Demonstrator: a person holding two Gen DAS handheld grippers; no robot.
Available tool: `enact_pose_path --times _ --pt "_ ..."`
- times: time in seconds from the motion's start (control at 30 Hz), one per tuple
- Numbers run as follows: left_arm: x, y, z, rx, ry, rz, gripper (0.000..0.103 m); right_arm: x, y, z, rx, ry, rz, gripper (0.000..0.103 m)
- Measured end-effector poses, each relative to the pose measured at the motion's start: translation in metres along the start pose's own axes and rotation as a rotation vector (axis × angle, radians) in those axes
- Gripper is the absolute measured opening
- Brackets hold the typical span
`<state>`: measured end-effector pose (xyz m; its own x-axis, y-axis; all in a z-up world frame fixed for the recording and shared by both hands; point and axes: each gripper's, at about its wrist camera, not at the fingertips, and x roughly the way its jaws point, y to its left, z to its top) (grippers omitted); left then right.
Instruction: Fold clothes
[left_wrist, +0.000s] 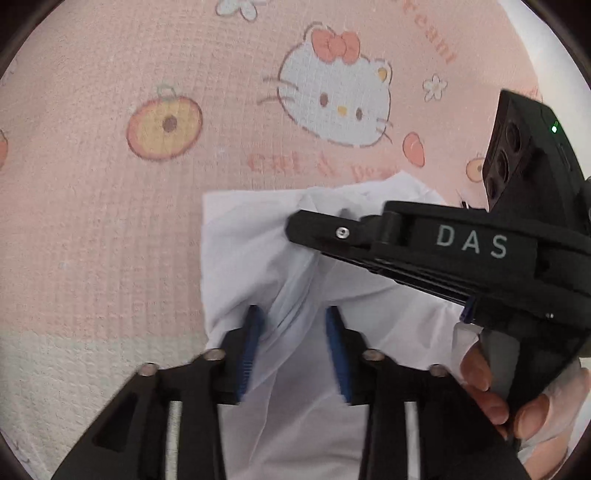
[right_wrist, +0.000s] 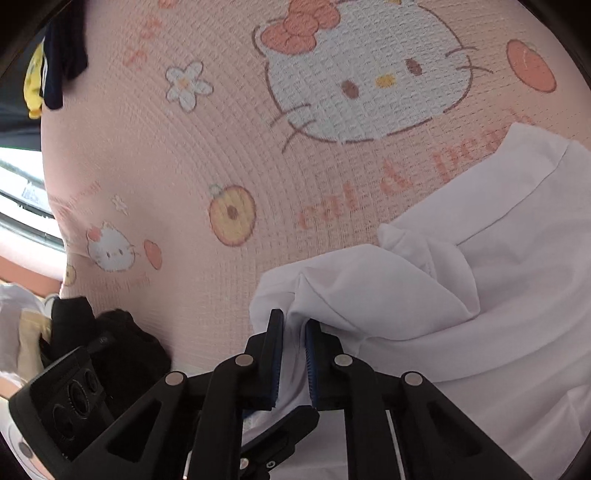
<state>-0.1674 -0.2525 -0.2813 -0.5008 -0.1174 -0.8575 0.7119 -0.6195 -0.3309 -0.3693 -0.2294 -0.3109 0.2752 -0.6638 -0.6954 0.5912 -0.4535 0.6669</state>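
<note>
One white garment lies bunched on a pink cat-print blanket. It is too crumpled to tell which way its long side runs; in the right wrist view its hemmed edge points toward the blanket's far right. Two grippers are on it. The right gripper has its jaws narrow, pinching a fold of the cloth. The left gripper has its jaws wider, with cloth between the blue pads. A hand holds the right gripper's handle.

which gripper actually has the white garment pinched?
The right gripper: its jaws sit nearly closed on a fold of the white garment. The left gripper straddles the cloth, jaws wide apart.
</note>
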Motion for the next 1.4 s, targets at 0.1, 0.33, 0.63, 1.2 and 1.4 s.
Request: enact_pose_path --times 0.1,0.33,0.63,1.2,1.4 --pt "-0.006 0.006 0.003 -0.021 -0.014 -0.017 0.04 -0.005 0.003 0.002 0.029 0.006 0.064 0.01" --pt "-0.006 0.0 0.02 0.033 -0.083 -0.083 0.04 -0.012 0.009 0.006 0.055 0.011 0.13 0.01" --pt "-0.025 0.016 0.02 0.001 -0.163 -0.058 0.012 -0.015 0.029 0.012 0.045 0.014 0.183 0.01" --pt "-0.037 0.087 0.047 -0.23 -0.073 -0.124 0.041 -0.016 0.097 0.026 -0.177 0.001 0.058 0.066" --pt "-0.02 0.095 0.039 -0.279 -0.027 -0.121 0.061 -0.065 0.031 0.031 -0.131 -0.038 -0.059 0.068"
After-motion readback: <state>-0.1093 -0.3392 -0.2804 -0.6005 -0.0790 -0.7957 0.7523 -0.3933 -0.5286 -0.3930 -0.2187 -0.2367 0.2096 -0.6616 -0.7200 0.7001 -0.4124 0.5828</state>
